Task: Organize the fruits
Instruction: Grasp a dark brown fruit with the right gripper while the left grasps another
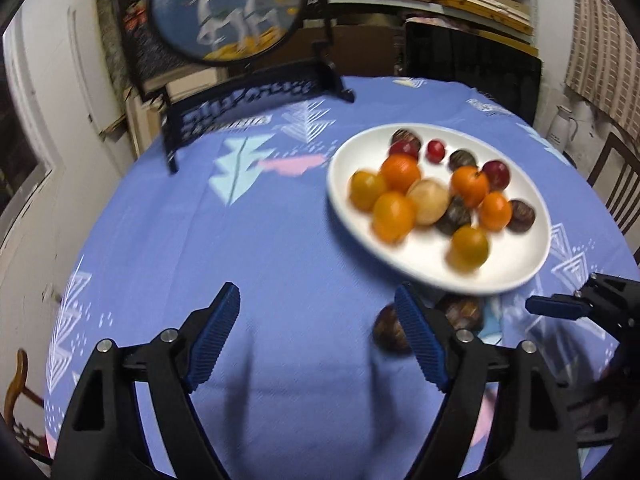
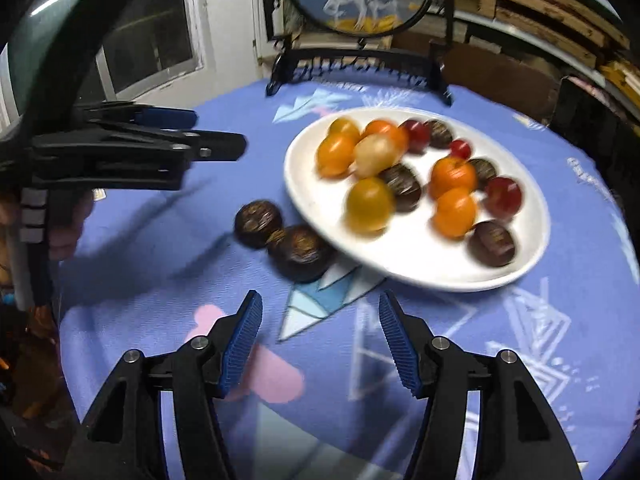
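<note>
Gleaming oval plate (image 2: pixel 416 268) (smooth white)

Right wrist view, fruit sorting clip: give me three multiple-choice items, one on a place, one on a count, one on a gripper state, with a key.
1. Where do the two dark brown fruits off the plate lie?
A. on the cloth beside the plate's near-left rim
B. behind the plate
C. between the right gripper's jaws

2. How many fruits lie on the tablecloth off the white plate?
A. none
B. two
C. five

3. How is the right gripper?
A. shut on an orange
B. shut, empty
C. open, empty

Key: 1 A, they touch each other by the rim; 2 B, only that pair; 3 C, bare cloth shows between its pads.
</note>
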A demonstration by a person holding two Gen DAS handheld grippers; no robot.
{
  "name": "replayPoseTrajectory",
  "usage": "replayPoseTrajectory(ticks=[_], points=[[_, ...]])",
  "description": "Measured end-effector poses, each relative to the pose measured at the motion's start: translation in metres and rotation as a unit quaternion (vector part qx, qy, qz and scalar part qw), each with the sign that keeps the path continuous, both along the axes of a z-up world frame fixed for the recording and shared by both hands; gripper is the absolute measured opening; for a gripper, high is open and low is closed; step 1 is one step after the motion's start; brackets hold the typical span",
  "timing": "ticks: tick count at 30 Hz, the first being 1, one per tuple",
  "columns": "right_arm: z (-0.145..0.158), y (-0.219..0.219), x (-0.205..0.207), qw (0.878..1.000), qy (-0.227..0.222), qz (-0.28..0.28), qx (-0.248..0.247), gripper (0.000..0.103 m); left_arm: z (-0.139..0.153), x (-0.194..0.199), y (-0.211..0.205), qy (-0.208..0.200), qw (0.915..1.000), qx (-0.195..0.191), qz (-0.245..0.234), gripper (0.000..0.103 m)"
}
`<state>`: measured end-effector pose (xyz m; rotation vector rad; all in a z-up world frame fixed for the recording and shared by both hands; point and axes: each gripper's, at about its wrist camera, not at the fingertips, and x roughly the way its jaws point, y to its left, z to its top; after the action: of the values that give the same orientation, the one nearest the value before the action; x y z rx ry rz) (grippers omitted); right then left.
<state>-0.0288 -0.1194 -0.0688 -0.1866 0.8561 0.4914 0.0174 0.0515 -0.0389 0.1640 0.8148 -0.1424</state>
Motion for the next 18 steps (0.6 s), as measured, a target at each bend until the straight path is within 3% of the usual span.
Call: replayPoseTrajectory(ticks=[5,11,12,14,18], points=[[-0.008,0.021,0.015,1.000,0.016,-0.003,-0.003,0.060,-0.011,-0.007,0.023,0.015,0.9998,-0.010,0.013,0.078],[-0.015,0.030,0.036,0.999,0.035,-0.023,-0.004,0.061,-0.015,-0.011,0.022,0.016,0.9998,-0.013,-0.008,0.081],[-0.015,0.032,0.037,0.999,0.035,-0.024,-0.008,0.059,-0.016,-0.012,0.020,0.016,0.9997,-0.012,-0.014,0.082],[-0.014,0.034,0.035,0.999,0.027,-0.013,-0.011,0.046,-0.017,-0.013,0.016,0.016,0.9996,-0.008,-0.020,0.082],[-0.012,0.029,0.031,1.000,0.024,-0.013,-0.005,0.046,-0.019,-0.017,0.011,0.019,0.9994,-0.006,-0.028,0.082]])
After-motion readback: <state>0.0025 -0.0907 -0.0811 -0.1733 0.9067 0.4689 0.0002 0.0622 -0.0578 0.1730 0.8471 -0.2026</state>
